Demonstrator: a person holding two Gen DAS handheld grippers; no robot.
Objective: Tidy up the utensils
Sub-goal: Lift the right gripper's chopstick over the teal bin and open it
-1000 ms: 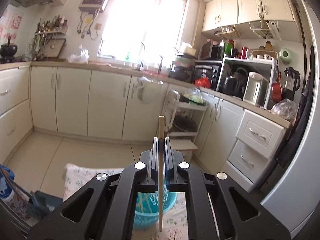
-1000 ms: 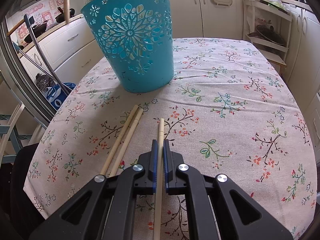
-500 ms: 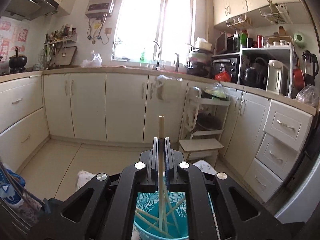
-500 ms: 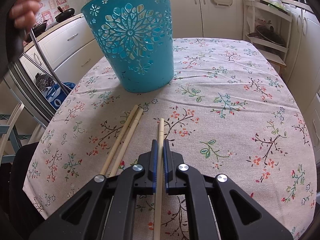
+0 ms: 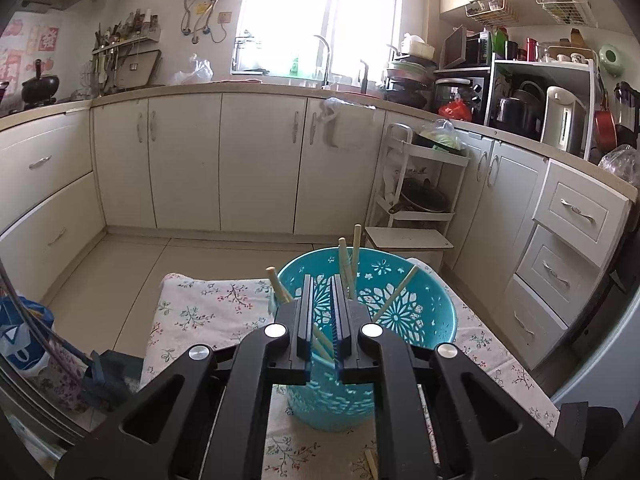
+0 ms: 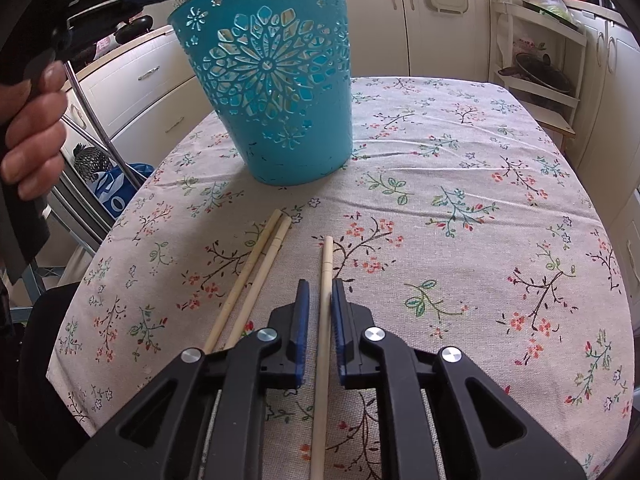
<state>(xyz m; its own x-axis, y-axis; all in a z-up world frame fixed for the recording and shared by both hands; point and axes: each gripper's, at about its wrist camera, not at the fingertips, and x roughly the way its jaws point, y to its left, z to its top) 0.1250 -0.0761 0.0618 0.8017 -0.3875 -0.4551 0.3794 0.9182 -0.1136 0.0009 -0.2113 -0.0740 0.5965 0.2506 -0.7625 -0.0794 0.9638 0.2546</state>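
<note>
A teal cut-out basket stands on the floral tablecloth. Several wooden chopsticks lean inside it. My left gripper hangs just above the basket's near rim, jaws slightly apart and empty. My right gripper is low over the table, jaws apart, straddling one chopstick that lies on the cloth. Two more chopsticks lie side by side just left of it.
The table is covered by a floral cloth, its edges near on the left and right. A chair frame and a blue bag are left of the table. Kitchen cabinets and a white shelf cart stand beyond.
My left gripper has opened and let its chopstick drop into the basket, and it now tilts down over the rim. My right gripper has opened around the chopstick on the cloth.
</note>
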